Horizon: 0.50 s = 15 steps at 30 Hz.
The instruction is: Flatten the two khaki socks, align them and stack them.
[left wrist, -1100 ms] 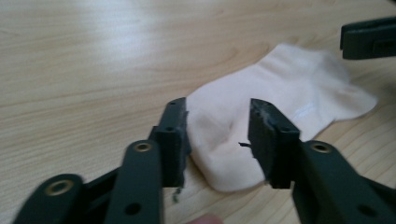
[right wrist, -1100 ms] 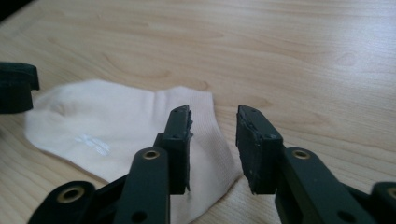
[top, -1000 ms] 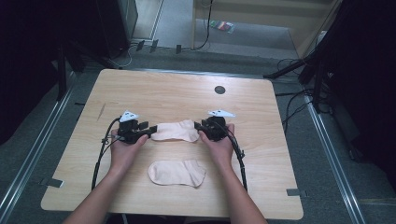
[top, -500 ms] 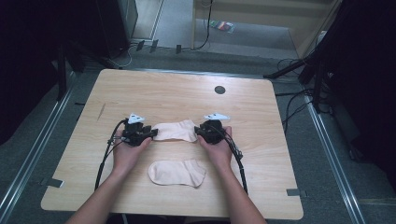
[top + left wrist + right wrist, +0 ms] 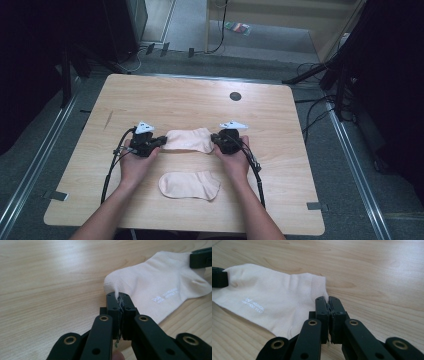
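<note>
Two cream ankle socks lie on the wooden table [image 5: 150, 95]. The far sock [image 5: 187, 140] stretches flat between my grippers. My left gripper [image 5: 159, 142] has just closed its jaws, and they are shut on that sock's left end [image 5: 119, 298], pinching a fold of fabric. My right gripper [image 5: 216, 140] has just closed too, shut on the sock's cuff edge [image 5: 328, 302]. The sock's printed side [image 5: 160, 282] [image 5: 269, 297] faces up. The near sock [image 5: 190, 185] lies flat between the person's forearms, untouched.
A small round black hole [image 5: 235, 96] sits in the table's far side. Cables [image 5: 112, 165] trail from both grippers toward the front edge. Metal rails and dark stands flank the table on the floor.
Both grippers' jaws have closed onto the ends of the far sock. The left hand edged slightly toward the sock; the right hand kept still.
</note>
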Motion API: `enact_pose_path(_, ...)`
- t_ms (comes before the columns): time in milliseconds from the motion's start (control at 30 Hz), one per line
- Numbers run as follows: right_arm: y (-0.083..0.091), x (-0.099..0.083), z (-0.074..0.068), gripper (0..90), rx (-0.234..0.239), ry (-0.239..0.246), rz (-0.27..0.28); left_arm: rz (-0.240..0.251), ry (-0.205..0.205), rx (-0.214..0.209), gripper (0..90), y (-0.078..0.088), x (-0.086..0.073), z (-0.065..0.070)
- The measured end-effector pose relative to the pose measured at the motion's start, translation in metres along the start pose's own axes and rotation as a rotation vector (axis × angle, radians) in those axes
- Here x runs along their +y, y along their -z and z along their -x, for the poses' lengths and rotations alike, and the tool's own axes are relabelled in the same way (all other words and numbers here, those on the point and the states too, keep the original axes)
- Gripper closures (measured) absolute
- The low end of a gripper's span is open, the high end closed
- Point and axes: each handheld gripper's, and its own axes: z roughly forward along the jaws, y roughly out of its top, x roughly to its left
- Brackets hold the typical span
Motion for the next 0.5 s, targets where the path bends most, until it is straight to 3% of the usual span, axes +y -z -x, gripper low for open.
enact_pose_path(167, 0.011, 0.005, -0.004, 88.1, -0.006, 0.038, 0.014, 0.023, -0.013, -0.013, 89.5, 0.008, 0.004, 0.002)
enact_pose_path(333, 0.021, 0.008, -0.004, 88.1, 0.011, 0.003, 0.024, 0.034, -0.015, -0.038, 89.5, 0.016, 0.004, 0.008)
enact_pose_path(500, 0.039, 0.009, -0.007, 88.1, 0.022, 0.011, 0.037, 0.049, -0.026, -0.055, 89.5, 0.029, 0.002, 0.014)
